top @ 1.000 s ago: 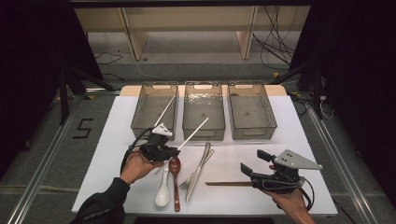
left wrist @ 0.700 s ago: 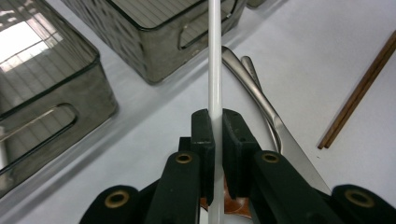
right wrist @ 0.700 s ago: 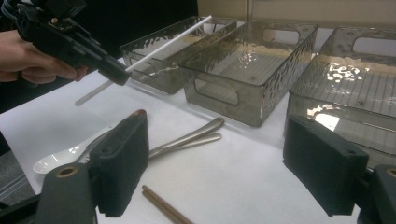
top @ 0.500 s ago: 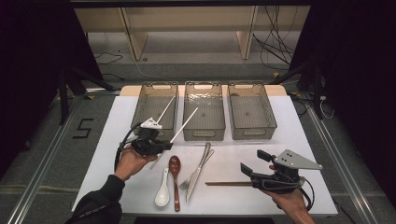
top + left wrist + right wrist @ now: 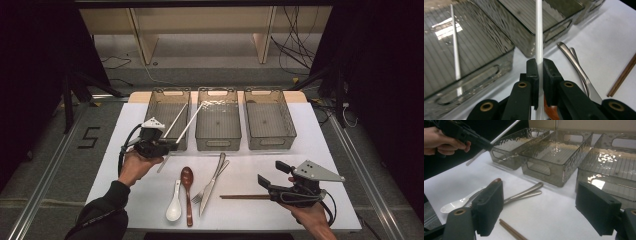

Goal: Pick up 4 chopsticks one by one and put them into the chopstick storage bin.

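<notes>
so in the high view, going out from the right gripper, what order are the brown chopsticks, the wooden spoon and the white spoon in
From the right gripper:
1. Brown chopsticks, just to its left, their near end right by the jaws.
2. Wooden spoon, farther left, past the knife and fork.
3. White spoon, farthest, just left of the wooden spoon.

Black left tool (image 5: 172,144) with a white three-cornered top plate and a black cable looping behind. Black right tool (image 5: 266,181) carrying a grey three-cornered plate, cable curling beside it. Brass-coloured pivot rings on the black jaw arms. Dark long sleeve (image 5: 100,215) on the left arm.
</notes>
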